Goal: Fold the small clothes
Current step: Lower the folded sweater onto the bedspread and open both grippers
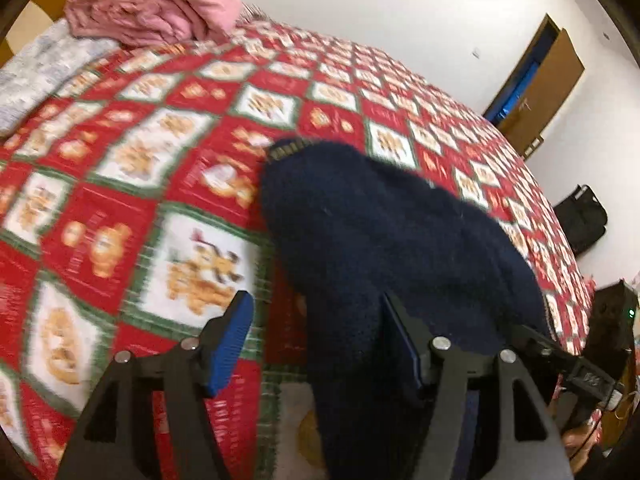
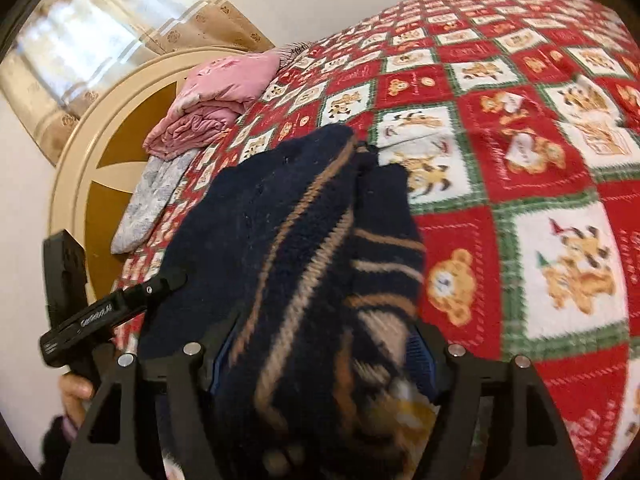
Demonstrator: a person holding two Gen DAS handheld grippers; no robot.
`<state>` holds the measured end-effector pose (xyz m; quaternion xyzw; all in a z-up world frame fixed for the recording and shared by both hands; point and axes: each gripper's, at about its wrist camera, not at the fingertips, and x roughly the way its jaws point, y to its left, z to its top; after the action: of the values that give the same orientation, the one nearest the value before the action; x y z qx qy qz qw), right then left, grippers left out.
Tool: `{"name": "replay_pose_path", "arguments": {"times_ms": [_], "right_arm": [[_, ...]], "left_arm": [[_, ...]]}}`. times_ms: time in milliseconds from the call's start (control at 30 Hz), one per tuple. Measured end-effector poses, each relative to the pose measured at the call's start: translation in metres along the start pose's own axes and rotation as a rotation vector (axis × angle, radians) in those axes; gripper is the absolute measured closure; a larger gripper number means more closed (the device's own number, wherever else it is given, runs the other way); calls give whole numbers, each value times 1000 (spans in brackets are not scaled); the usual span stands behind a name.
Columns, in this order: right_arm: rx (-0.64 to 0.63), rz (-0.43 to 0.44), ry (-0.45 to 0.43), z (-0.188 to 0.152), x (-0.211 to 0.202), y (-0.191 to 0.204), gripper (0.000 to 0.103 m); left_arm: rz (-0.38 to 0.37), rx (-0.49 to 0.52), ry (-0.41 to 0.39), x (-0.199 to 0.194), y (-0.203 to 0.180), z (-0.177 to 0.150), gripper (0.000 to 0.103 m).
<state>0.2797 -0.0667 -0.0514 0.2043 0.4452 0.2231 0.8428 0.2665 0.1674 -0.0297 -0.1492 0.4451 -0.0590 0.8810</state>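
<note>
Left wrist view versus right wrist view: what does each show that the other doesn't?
Left wrist only: a brown door, a black bag, and the left gripper open, the dark garment between its fingers.
Right wrist only: curtains, the garment's tan stripes, the right gripper shut on it.
Both: teddy-bear blanket, pink bedding.

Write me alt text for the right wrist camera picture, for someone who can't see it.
A navy knit garment with tan stripes fills the space between the right gripper's fingers, on a red teddy-bear patterned bedspread. Folded pink bedding sits near the headboard.
</note>
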Motion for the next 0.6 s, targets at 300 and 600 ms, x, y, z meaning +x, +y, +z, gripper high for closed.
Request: {"name": "replay_pose_path", "arguments": {"times_ms": [300, 600], "right_arm": [[-214, -137, -168, -49, -105, 48, 89], [-439, -419, 29, -109, -44, 66, 91]], "left_arm": [[-2, 155, -122, -60, -56, -50, 38], [177, 248, -73, -42, -83, -104, 35]]}}
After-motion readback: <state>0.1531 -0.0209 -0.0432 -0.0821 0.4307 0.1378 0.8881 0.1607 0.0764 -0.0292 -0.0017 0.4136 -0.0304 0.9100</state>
